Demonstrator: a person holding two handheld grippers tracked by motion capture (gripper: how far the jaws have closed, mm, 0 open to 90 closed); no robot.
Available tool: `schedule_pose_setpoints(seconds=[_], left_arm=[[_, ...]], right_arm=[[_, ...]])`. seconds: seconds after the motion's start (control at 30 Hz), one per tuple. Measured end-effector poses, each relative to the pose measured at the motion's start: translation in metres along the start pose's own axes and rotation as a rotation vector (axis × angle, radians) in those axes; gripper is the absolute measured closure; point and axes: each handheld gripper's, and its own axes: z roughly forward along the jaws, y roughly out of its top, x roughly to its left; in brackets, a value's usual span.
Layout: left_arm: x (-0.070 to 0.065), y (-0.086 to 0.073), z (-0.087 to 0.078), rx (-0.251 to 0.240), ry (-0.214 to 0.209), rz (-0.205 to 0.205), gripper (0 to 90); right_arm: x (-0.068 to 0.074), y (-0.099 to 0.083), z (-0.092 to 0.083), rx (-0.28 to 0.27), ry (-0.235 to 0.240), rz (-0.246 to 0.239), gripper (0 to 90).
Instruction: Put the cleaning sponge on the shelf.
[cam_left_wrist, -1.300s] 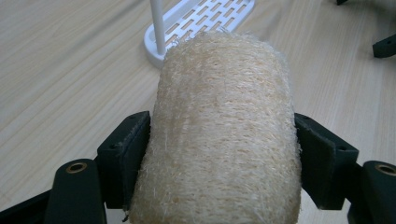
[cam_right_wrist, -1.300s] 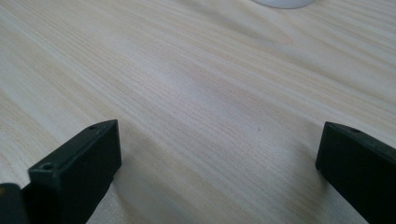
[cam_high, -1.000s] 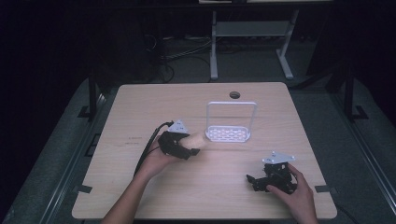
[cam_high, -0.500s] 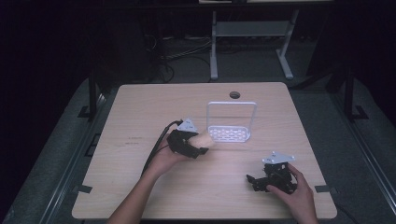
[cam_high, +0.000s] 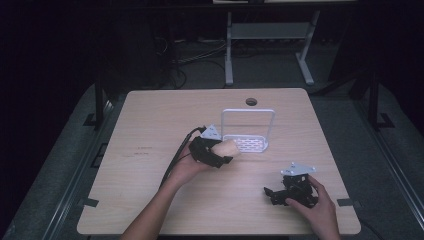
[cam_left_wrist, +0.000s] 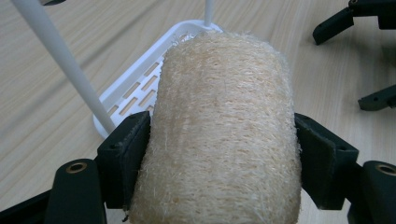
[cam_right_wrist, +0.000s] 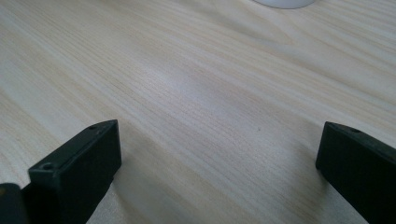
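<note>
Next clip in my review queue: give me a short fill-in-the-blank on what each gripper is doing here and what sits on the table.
1. The left gripper is shut on a tan, fibrous ____.
2. The right gripper has its jaws ____, with bare wooden table between them.
3. The white rack has a slotted base and an upright ____ rising from it.

Missing words: loofah sponge; open; frame
</note>
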Motion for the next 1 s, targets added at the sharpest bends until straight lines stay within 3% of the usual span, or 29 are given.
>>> schedule_pose_setpoints(seconds=[0.5,1.0], left_arm=[[-0.008,0.018,0.025,-0.018,0.007,0.01,25.9],[-0.006,0.031,0.05,-0.028,0.014,-0.001,25.9]], right_arm=[[0.0,0.0,0.0,-0.001,0.003,0.001,0.0],[0.0,0.0,0.0,0.0,0.0,0.002,0.0]])
